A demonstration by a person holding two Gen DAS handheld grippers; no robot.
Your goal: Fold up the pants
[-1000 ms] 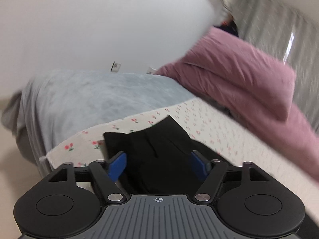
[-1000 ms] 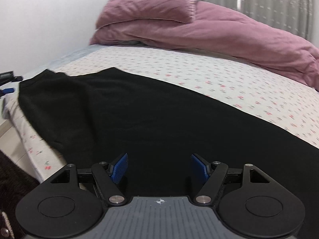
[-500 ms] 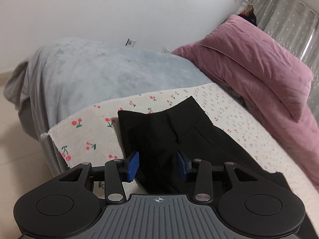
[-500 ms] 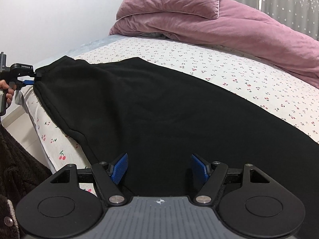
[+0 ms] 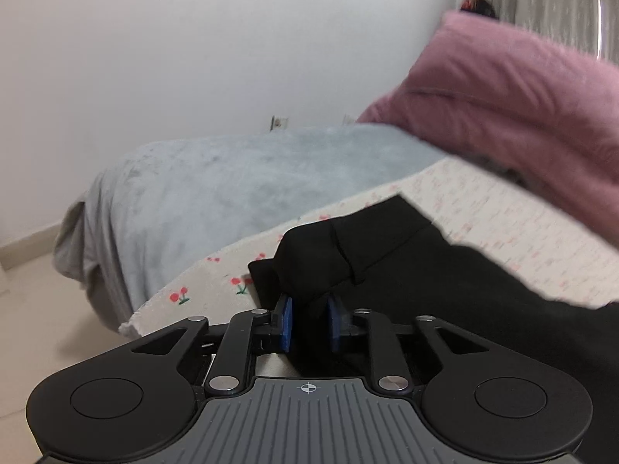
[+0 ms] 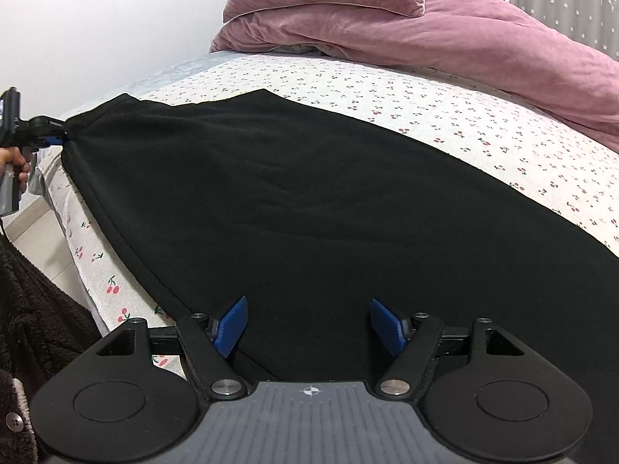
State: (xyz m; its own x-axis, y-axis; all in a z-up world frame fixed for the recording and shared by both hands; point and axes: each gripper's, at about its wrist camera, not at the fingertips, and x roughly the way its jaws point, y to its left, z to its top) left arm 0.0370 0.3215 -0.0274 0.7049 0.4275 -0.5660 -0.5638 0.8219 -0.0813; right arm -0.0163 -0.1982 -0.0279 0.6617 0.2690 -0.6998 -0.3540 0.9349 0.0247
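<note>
Black pants (image 6: pixel 294 193) lie spread across the cherry-print bed sheet (image 6: pixel 483 131). In the left wrist view my left gripper (image 5: pixel 309 321) is shut on the near corner of the pants (image 5: pixel 321 266), lifting it into a bunch. That gripper also shows far left in the right wrist view (image 6: pixel 46 131), pinching the same corner. My right gripper (image 6: pixel 309 324) is open, its blue pads (image 6: pixel 232 324) spread low over the pants near the bed's front edge, not gripping.
A pink duvet and pillow (image 6: pixel 406 27) are piled at the back of the bed. A light blue blanket (image 5: pixel 232 185) covers the bed end by the white wall. A dark fleece sleeve (image 6: pixel 35 332) is at the lower left.
My left gripper closed from open onto the pants corner and raised it. The right gripper stayed open and moved closer over the pants.
</note>
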